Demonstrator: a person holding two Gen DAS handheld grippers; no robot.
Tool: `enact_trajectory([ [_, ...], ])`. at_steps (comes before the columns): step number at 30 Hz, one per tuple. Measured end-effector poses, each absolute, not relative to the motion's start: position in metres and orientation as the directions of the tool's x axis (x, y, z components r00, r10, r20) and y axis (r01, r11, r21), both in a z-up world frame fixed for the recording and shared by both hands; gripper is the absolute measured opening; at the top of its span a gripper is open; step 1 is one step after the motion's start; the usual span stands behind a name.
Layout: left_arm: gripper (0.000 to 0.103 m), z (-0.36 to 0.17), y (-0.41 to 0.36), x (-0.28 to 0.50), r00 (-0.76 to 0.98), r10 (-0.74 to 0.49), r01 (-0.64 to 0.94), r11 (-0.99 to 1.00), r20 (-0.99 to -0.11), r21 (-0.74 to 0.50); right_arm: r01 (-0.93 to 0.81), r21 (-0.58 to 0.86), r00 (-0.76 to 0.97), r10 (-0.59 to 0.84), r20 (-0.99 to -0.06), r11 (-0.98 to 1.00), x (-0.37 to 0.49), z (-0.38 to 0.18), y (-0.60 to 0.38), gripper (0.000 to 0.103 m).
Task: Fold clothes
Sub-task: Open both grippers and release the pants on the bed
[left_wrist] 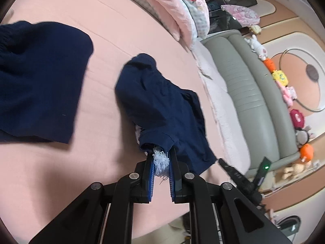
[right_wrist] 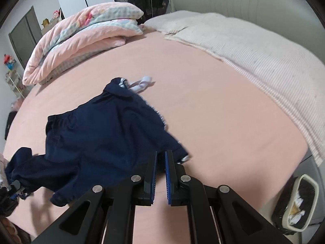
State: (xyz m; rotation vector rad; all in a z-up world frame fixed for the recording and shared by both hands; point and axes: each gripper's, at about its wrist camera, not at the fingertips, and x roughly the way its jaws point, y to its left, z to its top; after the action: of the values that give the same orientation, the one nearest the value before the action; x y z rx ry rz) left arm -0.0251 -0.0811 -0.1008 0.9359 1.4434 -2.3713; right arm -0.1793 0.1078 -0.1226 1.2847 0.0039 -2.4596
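In the left wrist view, a navy garment (left_wrist: pixel 162 105) is seen bunched on the pink bed sheet (left_wrist: pixel 101 183), its long axis running from the lower middle of the frame up toward the upper left, where a rounded end points away from the camera. The near end of the garment, a navy cuff with white lace trim (left_wrist: pixel 160 160), is clamped between the fingers of the left gripper (left_wrist: pixel 161 158), which are drawn narrow onto it. A second navy piece (left_wrist: pixel 38 81) is spread flat on the sheet to the left, well apart from the first. A folded pink quilt (left_wrist: pixel 174 6) is stacked at the far edge of the bed, and a grey padded headboard (left_wrist: pixel 243 85) with a row of plush toys is seen at the right. No legible writing is made out.

In the right wrist view, the navy garment (right_wrist: pixel 105 134) is laid across the sheet (right_wrist: pixel 223 122) on a diagonal, its collar end with white trim pointing up and away, its lower part reaching toward the lower left. The fingers of the right gripper (right_wrist: pixel 160 156) are closed narrow on its near right edge. The left gripper (right_wrist: pixel 14 189) is seen at the lower left edge, at the garment's other end. The quilt (right_wrist: pixel 81 32) is piled at the upper left. No labels or brand marks can be read.
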Motion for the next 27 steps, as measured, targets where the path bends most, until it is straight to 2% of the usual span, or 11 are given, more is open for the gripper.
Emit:
enact_trajectory([
  [6, 0.012, -0.108, -0.078, -0.024, -0.692, 0.106, 0.563, -0.539, -0.714, -0.626, 0.353, 0.221, -0.467, -0.376, -0.8, -0.909, -0.175, -0.117, 0.109, 0.006],
  [8, 0.019, -0.112, -0.076, -0.024, -0.638, 0.091, 0.61, -0.546, -0.765, -0.574, 0.397, 0.213, -0.469, -0.397, -0.789, -0.893, -0.162, -0.112, 0.099, 0.008],
  [9, 0.034, -0.114, -0.076, -0.024, -0.627, 0.089, 0.619, -0.546, -0.774, -0.565, 0.42, 0.203, -0.47, -0.403, -0.785, -0.884, -0.156, -0.11, 0.093, 0.011],
  [10, 0.057, -0.115, -0.075, -0.024, -0.62, 0.087, 0.626, -0.545, -0.78, -0.558, 0.449, 0.185, -0.465, -0.406, -0.787, -0.874, -0.149, -0.108, 0.085, 0.026],
  [11, 0.066, -0.116, -0.074, -0.022, -0.626, 0.089, 0.62, -0.547, -0.775, -0.563, 0.476, 0.168, -0.461, -0.407, -0.788, -0.863, -0.142, -0.107, 0.077, 0.037],
  [12, 0.071, -0.115, -0.072, -0.02, -0.638, 0.092, 0.609, -0.547, -0.764, -0.574, 0.499, 0.151, -0.461, -0.409, -0.787, -0.853, -0.135, -0.106, 0.071, 0.053],
  [16, 0.073, -0.113, -0.067, -0.015, -0.66, 0.12, 0.579, -0.548, -0.742, -0.604, 0.589, 0.123, -0.449, -0.45, -0.771, -0.799, -0.109, -0.099, 0.047, 0.057],
  [19, 0.073, -0.11, -0.061, -0.016, -0.632, 0.078, 0.594, -0.591, -0.771, -0.546, 0.633, 0.058, -0.462, -0.437, -0.771, -0.772, -0.095, -0.096, 0.029, 0.057],
  [27, 0.073, -0.101, -0.046, -0.013, -0.594, -0.051, 0.572, -0.729, -0.803, -0.376, 0.663, 0.072, -0.41, -0.442, -0.797, -0.745, -0.074, -0.105, 0.01, 0.058],
])
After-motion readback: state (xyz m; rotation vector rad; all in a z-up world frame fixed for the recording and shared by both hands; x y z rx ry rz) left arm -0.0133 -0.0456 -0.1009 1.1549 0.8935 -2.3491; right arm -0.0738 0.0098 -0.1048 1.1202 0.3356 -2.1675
